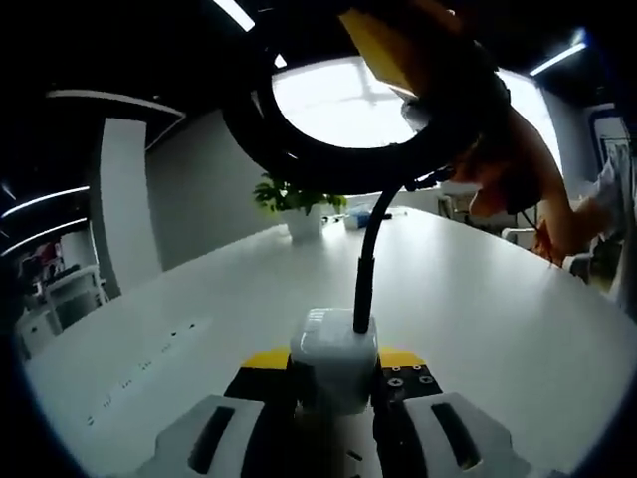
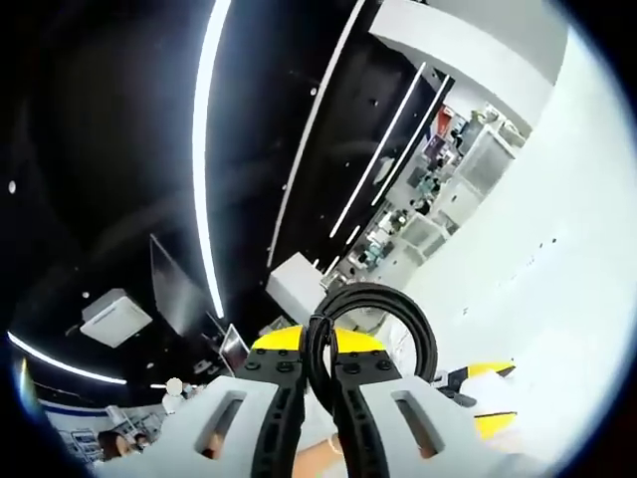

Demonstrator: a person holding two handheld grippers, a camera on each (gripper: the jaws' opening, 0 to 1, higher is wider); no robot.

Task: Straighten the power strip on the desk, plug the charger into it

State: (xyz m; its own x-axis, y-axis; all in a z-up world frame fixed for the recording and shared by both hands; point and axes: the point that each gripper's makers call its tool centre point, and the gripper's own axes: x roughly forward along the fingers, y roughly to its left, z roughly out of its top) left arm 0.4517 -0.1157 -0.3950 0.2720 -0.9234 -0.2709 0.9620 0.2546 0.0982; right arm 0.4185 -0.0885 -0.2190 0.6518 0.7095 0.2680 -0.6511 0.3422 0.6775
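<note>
- The left gripper (image 1: 333, 403) pinches the white charger (image 1: 333, 357) between its jaws, low at 6 o'clock in the left gripper view; its black cable (image 1: 366, 269) rises from the top of the charger and swings into a big loop at 12 o'clock.
- The right gripper (image 2: 320, 398) has its jaws pressed onto a bundle of that cable, the coil (image 2: 370, 324) arching just above the jaw tips (this view is rolled hard, ceiling lights running across it).
- The strip (image 1: 149, 368) lies flat on the white desk (image 1: 478, 299) at about 8 o'clock in the left gripper view, a pale row of sockets, well apart from the charger.
- Judged step: carrying the charger over to the strip, which looks roughly straight already (hard to be sure, it is faint).
- To do it well: keep the coil held up and slack so the cable doesn't tug the charger askew.
- The prongs are hidden, so turn the charger to face the sockets before lowering it.
- Push straight down; a sideways push would likely slide the light strip.
</note>
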